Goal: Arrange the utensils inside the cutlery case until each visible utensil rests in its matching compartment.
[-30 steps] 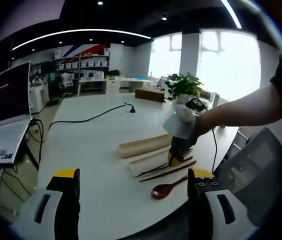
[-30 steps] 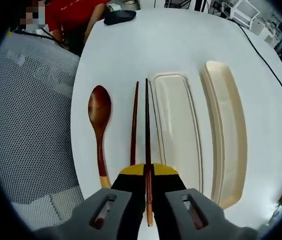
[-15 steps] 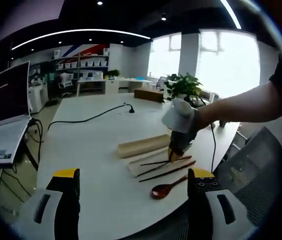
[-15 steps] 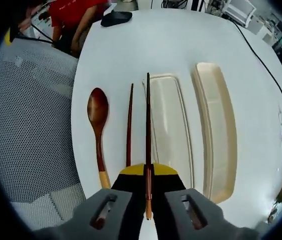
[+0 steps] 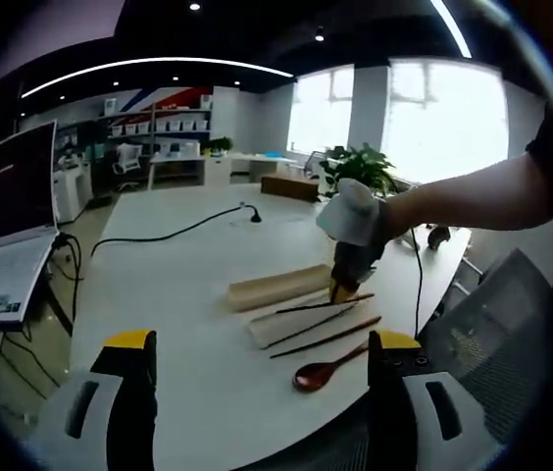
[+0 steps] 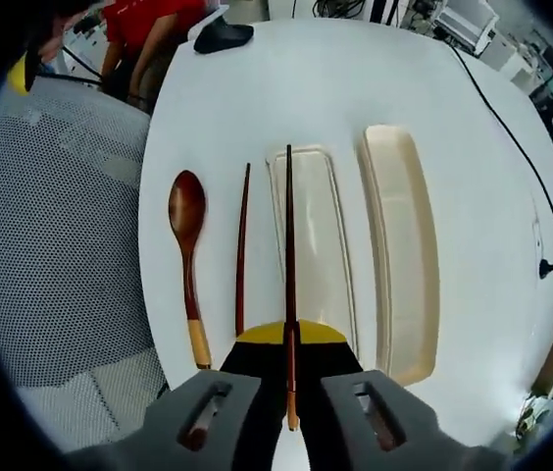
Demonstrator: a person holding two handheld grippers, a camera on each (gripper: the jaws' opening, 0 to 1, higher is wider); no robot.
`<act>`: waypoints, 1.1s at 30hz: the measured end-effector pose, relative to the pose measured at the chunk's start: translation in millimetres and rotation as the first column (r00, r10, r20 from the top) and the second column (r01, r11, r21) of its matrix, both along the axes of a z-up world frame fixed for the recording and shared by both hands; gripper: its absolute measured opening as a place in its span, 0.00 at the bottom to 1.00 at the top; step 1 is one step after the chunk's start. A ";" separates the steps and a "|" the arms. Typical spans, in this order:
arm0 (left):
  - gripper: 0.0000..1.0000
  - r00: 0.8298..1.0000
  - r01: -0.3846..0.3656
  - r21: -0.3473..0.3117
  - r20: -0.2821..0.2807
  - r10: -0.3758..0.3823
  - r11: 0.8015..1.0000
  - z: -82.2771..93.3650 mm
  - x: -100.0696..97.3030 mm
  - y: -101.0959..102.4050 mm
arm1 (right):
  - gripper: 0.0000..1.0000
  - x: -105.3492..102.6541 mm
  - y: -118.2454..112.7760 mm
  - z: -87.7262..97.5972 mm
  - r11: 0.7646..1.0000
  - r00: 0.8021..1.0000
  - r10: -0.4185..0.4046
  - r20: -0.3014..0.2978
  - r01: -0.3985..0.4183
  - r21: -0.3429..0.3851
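Observation:
My right gripper [image 6: 289,337] is shut on a dark wooden chopstick [image 6: 289,235], which hangs lifted over the shallow cream case tray [image 6: 316,257]. A second chopstick [image 6: 241,245] and a brown spoon [image 6: 187,235] lie on the white table left of the tray. The deeper cream case half [image 6: 401,245] lies right of the tray. In the left gripper view a gloved hand holds the right gripper [image 5: 348,278] with the chopstick [image 5: 321,304] above the tray [image 5: 291,324], near the spoon [image 5: 324,371]. My left gripper [image 5: 262,345] stands open and far back from them.
A grey mesh chair [image 6: 61,226] stands at the table edge beside the spoon. A black mouse [image 6: 222,36] and a person in red [image 6: 154,18] are at the far end. A black cable [image 5: 174,233] crosses the table; a laptop [image 5: 12,221] sits left.
The right gripper has risen with the chopstick, carrying it from beside the other chopstick to over the tray. The left gripper has stayed still.

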State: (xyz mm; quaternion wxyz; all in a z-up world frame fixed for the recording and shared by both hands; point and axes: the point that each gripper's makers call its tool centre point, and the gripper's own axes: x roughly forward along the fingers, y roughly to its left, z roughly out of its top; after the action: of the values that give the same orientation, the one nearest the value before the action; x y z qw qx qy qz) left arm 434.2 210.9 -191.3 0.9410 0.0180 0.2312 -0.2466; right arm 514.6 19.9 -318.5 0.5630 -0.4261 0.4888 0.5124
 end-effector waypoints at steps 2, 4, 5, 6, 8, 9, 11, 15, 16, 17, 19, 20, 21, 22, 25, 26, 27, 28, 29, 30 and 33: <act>0.92 1.000 0.003 0.002 0.000 -0.003 1.000 0.0 0.0 -0.5 | 0.00 2.6 -0.9 3.8 1.000 1.000 0.004 0.005 -0.004 -0.004; 0.92 1.000 0.004 0.002 0.000 -0.004 1.000 -0.1 -0.1 -0.7 | 0.00 6.8 -1.9 6.3 1.000 1.000 0.005 0.014 -0.005 -0.008; 0.92 1.000 0.004 0.004 -0.001 -0.004 1.000 -0.3 -0.2 -0.6 | 0.00 9.8 -2.5 7.1 1.000 1.000 0.011 0.024 -0.011 -0.011; 0.92 1.000 0.004 0.004 -0.001 -0.004 1.000 -0.3 -0.3 -0.7 | 0.00 10.8 -3.3 7.2 1.000 1.000 0.014 0.024 -0.013 -0.016; 0.92 1.000 0.003 0.004 -0.001 -0.003 1.000 -0.3 -0.1 -0.6 | 0.00 14.9 -3.5 8.7 1.000 0.999 0.015 0.037 -0.014 -0.020; 0.92 1.000 0.003 0.006 0.000 -0.003 1.000 -0.2 0.0 -0.4 | 0.00 17.1 -3.3 10.1 1.000 0.999 0.007 0.036 -0.006 -0.020; 0.92 1.000 0.001 0.007 0.000 -0.001 1.000 -0.2 0.2 -0.1 | 0.00 21.3 -2.0 11.6 1.000 0.999 0.010 0.047 -0.010 -0.015; 0.92 1.000 -0.004 0.003 -0.003 0.004 1.000 -0.7 0.3 0.6 | 0.00 30.7 1.1 17.0 1.000 0.998 0.018 0.062 -0.017 -0.020; 0.92 1.000 -0.007 0.000 -0.003 0.007 1.000 -0.6 0.7 1.0 | 0.00 32.0 2.1 18.0 1.000 0.998 0.020 0.063 -0.019 -0.019; 0.92 1.000 -0.009 -0.002 -0.002 0.009 1.000 -0.3 1.0 1.1 | 0.00 33.5 3.1 19.1 1.000 0.998 0.022 0.065 -0.021 -0.018; 0.92 1.000 -0.009 0.001 -0.004 0.009 1.000 -0.6 0.9 1.1 | 0.00 36.6 5.4 21.1 0.999 0.997 0.029 0.069 -0.027 -0.019; 0.92 1.000 -0.005 0.005 -0.005 0.005 1.000 -1.1 0.4 0.8 | 0.00 38.7 6.9 22.1 0.999 0.997 0.033 0.073 -0.031 -0.020; 0.91 1.000 -0.004 0.008 -0.005 0.004 1.000 -1.1 0.2 0.7 | 0.00 40.3 7.9 22.7 0.999 0.997 0.034 0.075 -0.032 -0.022; 0.91 1.000 -0.004 0.010 -0.004 0.004 1.000 -1.0 0.1 1.0 | 0.00 41.1 8.7 22.9 0.999 0.997 0.038 0.074 -0.036 -0.025; 0.91 1.000 -0.018 -0.001 -0.004 0.018 1.000 -0.6 0.2 3.4 | 0.00 45.9 11.6 23.9 0.998 0.996 0.049 0.080 -0.047 -0.029; 0.91 1.000 -0.021 -0.004 -0.003 0.021 1.000 -0.4 0.3 4.0 | 0.00 48.4 13.1 24.8 0.998 0.995 0.052 0.083 -0.049 -0.031; 0.91 1.000 -0.024 -0.006 -0.003 0.024 1.000 -0.3 0.4 4.3 | 0.00 49.6 13.4 25.2 0.998 0.995 0.053 0.082 -0.050 -0.034; 0.91 1.000 -0.024 -0.007 -0.003 0.024 1.000 -0.2 0.5 4.4 | 0.00 52.9 14.6 26.1 0.998 0.995 0.054 0.088 -0.051 -0.032; 0.91 1.000 -0.023 -0.006 -0.004 0.023 1.000 -0.5 0.5 4.1 | 0.00 55.0 15.5 26.8 0.998 0.994 0.053 0.092 -0.051 -0.029; 0.91 1.000 -0.021 -0.002 -0.004 0.021 1.000 -0.8 0.5 3.7 | 0.00 56.3 16.6 27.6 0.998 0.994 0.053 0.092 -0.051 -0.031; 0.91 1.000 -0.014 0.012 -0.001 0.014 1.000 -0.9 0.8 2.9 | 0.00 62.8 17.5 28.1 0.998 0.993 0.055 0.100 -0.051 -0.037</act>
State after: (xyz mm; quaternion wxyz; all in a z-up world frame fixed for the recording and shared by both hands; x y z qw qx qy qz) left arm 435.0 213.8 -192.3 0.9425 0.0217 0.2333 -0.2385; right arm 577.3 37.4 -290.5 0.5658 -0.4739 0.4569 0.4966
